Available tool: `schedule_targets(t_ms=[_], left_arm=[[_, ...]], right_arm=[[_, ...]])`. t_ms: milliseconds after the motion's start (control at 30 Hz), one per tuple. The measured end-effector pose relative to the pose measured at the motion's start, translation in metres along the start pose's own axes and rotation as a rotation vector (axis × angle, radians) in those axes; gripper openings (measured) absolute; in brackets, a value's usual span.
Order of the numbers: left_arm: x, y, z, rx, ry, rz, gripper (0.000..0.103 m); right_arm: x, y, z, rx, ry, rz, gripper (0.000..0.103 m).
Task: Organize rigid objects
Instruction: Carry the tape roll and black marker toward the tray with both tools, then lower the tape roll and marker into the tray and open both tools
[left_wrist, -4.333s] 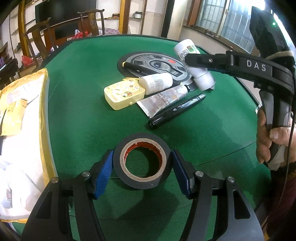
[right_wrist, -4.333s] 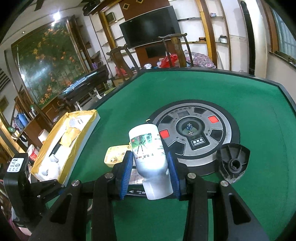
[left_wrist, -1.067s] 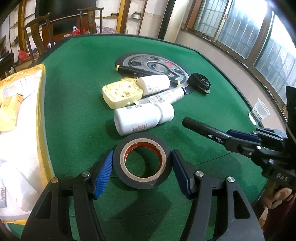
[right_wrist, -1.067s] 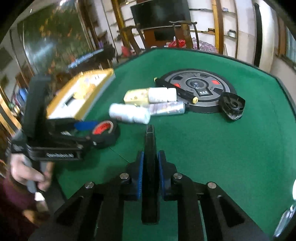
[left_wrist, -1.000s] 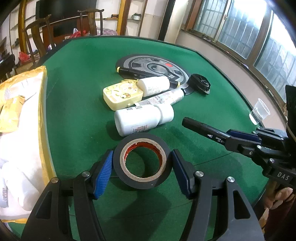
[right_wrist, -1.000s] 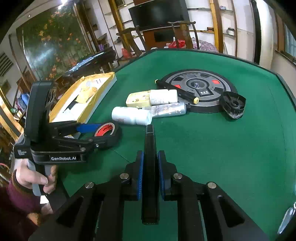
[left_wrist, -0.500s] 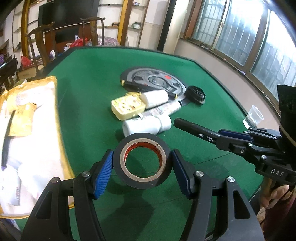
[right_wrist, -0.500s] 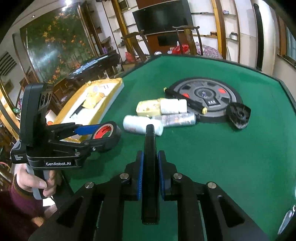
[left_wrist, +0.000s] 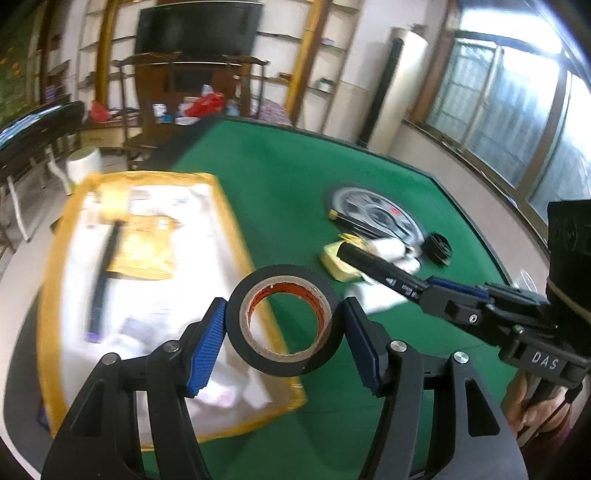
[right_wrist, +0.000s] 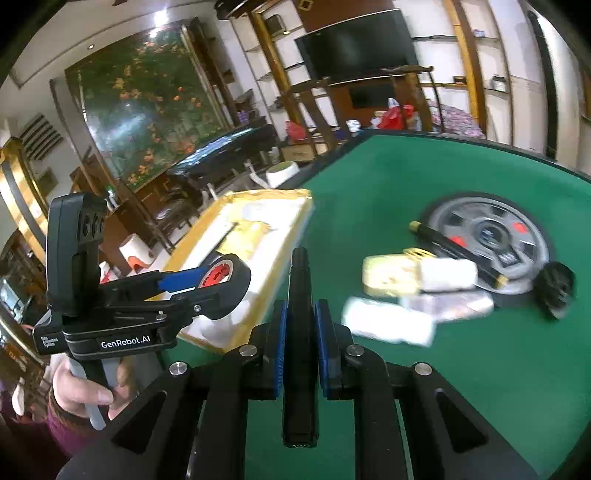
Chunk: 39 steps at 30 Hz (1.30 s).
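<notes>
Left tool (left_wrist: 282, 326) grips tape (left_wrist: 283, 320) over counter (left_wrist: 280, 177), tray (left_wrist: 55, 295) at 9 o'clock; right tool (right_wrist: 300, 341) clamps marker (right_wrist: 300, 332).

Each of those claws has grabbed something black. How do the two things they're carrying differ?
The left claw carries a roll of black tape, a wide ring with a red-printed cardboard core; the right claw carries a black marker, a slim straight stick. The tape spreads its claw's pads wide; the marker's pads sit nearly together. The tape hangs over the yellow-rimmed box, the marker over green felt. Both are black, rigid and lifted clear.
</notes>
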<state>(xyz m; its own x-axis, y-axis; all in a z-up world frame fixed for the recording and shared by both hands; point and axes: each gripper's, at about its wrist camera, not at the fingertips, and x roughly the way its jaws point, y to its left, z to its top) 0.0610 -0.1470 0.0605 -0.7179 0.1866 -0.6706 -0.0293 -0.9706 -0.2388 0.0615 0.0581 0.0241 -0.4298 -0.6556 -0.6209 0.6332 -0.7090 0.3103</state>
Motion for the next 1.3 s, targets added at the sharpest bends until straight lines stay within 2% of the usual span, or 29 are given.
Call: schedule_targets(t_ms=[300,633,1067,1300], left_arm=[[-0.002,0.057,0.007,-0.085,-0.025,0.060,0.062],[0.011,0.108,0.014,-0.125,0.015,0.116,0.062],[0.032,0.129,0.023,-0.126,0.070,0.135,0.062],[0.039,0.130,0.025,-0.101,0.089,0.156,0.062]], right_arm=[[0.060,0.038,0.018,-0.019,0.031,0.041,0.013],[0.109,0.048,0.032,0.005,0.064,0.021,0.014],[0.140,0.049,0.036,0.021,0.105,-0.046,0.013],[0.155,0.050,0.032,0.036,0.144,-0.052,0.013]])
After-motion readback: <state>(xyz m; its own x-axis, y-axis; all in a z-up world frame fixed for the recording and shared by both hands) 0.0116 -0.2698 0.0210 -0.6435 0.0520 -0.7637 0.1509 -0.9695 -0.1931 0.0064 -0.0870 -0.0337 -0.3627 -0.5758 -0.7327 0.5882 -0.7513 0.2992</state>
